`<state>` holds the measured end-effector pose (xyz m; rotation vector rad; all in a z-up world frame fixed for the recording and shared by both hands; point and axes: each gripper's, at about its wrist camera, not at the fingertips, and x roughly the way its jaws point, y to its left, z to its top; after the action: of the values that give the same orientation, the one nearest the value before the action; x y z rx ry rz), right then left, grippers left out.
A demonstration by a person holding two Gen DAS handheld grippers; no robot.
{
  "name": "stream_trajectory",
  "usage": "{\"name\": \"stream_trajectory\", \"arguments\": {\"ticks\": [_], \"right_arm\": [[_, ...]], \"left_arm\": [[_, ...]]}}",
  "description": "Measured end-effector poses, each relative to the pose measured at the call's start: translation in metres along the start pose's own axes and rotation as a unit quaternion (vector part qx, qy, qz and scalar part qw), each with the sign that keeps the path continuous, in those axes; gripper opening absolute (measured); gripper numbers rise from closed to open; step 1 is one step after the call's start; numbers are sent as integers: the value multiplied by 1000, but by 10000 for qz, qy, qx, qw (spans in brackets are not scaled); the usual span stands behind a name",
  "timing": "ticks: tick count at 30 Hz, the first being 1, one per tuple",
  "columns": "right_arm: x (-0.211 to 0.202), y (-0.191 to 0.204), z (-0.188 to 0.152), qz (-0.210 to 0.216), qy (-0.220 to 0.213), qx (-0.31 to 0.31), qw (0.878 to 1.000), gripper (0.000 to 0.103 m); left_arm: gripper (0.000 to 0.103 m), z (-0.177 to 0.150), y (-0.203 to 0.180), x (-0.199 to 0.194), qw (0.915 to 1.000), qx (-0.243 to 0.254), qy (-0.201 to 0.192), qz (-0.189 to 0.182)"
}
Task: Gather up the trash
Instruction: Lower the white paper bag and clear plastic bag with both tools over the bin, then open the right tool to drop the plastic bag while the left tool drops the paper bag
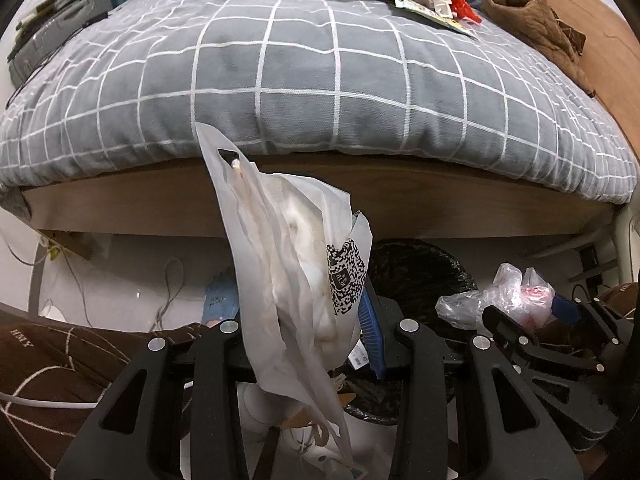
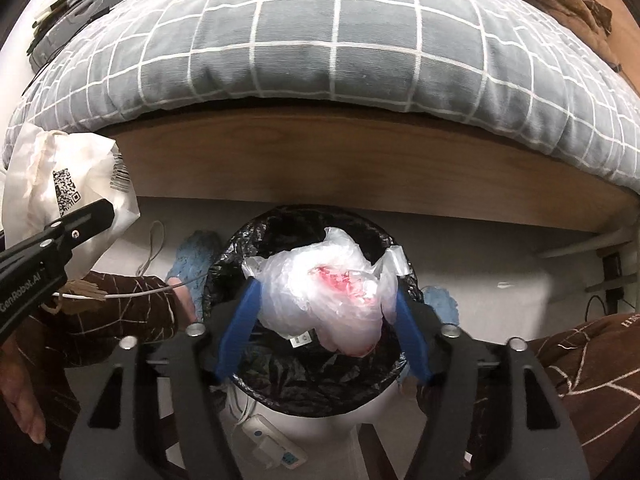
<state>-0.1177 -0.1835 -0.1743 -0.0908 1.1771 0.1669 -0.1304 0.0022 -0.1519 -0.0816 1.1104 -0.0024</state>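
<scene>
The left gripper [image 1: 316, 320] is clamped on a limp white plastic bag [image 1: 296, 264] printed with a QR code, hanging in front of the wooden bed frame [image 1: 440, 200]. The right gripper [image 2: 326, 304], blue pads spread, brackets a crinkled clear plastic bag [image 2: 332, 288] with pink inside, directly above the round bin [image 2: 304, 384] lined in glossy black film. Behind lies a grey checked quilt [image 1: 300, 68] strewn with wrappers [image 1: 432, 12].

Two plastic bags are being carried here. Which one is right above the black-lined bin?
The clear crumpled bag with pink inside, between the right gripper's blue fingers. The white QR-code bag hangs left of the bin.
</scene>
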Motion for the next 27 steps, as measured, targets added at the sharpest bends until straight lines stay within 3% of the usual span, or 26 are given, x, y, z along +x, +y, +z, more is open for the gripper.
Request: {"name": "stream_trajectory", "arguments": {"ticks": [2,13,27], "right_arm": [[-1,0,1,-7,-32,-26,10000,76],[-13,-39,-6,-284,-171,198,9993,91],[-23,-90,-22,-707,-198,740,9946,95]], "left_arm": [[37,1,-1,1,10000,19,-2,-20],[37,-6,-28,10,9994,246,152,-186],[36,-11,-79,21,9968,619,299,-413]]}}
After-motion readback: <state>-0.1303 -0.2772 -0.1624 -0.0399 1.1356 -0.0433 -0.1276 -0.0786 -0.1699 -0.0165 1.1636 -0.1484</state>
